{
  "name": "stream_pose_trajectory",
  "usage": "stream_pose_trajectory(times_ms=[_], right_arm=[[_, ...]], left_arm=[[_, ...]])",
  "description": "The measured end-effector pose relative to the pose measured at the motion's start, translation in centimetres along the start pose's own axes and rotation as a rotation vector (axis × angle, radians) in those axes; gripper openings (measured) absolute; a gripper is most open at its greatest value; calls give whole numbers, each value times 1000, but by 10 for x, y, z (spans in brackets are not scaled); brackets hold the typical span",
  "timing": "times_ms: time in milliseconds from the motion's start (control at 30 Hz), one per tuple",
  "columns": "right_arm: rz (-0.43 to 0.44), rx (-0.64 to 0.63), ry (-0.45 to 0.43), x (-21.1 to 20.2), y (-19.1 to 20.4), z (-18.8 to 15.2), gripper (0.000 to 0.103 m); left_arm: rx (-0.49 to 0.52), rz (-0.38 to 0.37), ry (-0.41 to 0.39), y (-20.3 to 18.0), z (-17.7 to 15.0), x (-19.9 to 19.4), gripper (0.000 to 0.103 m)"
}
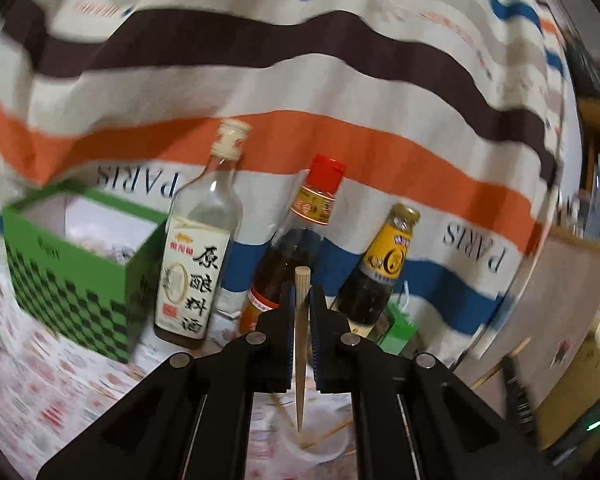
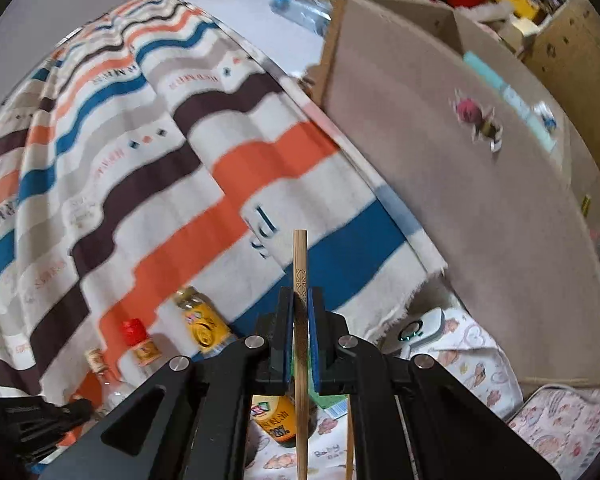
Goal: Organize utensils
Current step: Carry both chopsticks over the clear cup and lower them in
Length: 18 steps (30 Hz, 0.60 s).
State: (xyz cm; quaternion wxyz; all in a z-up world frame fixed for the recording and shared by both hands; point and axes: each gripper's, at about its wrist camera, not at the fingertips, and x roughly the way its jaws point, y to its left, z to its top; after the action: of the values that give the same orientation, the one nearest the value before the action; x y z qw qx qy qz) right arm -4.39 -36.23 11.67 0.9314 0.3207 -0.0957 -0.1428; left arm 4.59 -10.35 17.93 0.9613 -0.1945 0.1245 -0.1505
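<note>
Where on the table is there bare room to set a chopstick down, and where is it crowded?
Free: the patterned tablecloth in front of the green box, at the left wrist view's lower left. Crowded: the row of the white-labelled bottle, red-capped bottle and yellow-labelled bottle against the striped cloth. Loose sticks lie around the clear cup below the left gripper.

A cluttered home; sauce bottles (image 1: 198,256) before a striped cloth (image 1: 300,80), toys and cardboard boxes (image 2: 460,208) behind.
</note>
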Motion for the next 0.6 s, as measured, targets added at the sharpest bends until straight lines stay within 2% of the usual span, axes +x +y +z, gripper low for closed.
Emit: stream_pose_trajectory(times_ms=[100,233,433,600], right_arm=[[-66,27,51,24,-8,-18,8],[-71,90,149,48,-29,-39,8],[-87,89,195,59,-39,-52,8],[-160,93,275,67,-46,-77,8]], left_arm=[[-58,-5,4,11,-10,13,6],[-96,-11,71,25,-27,35,6],[-212,-31,164,49,-49,62,6],[-351,-29,249,70,-72,84,6]])
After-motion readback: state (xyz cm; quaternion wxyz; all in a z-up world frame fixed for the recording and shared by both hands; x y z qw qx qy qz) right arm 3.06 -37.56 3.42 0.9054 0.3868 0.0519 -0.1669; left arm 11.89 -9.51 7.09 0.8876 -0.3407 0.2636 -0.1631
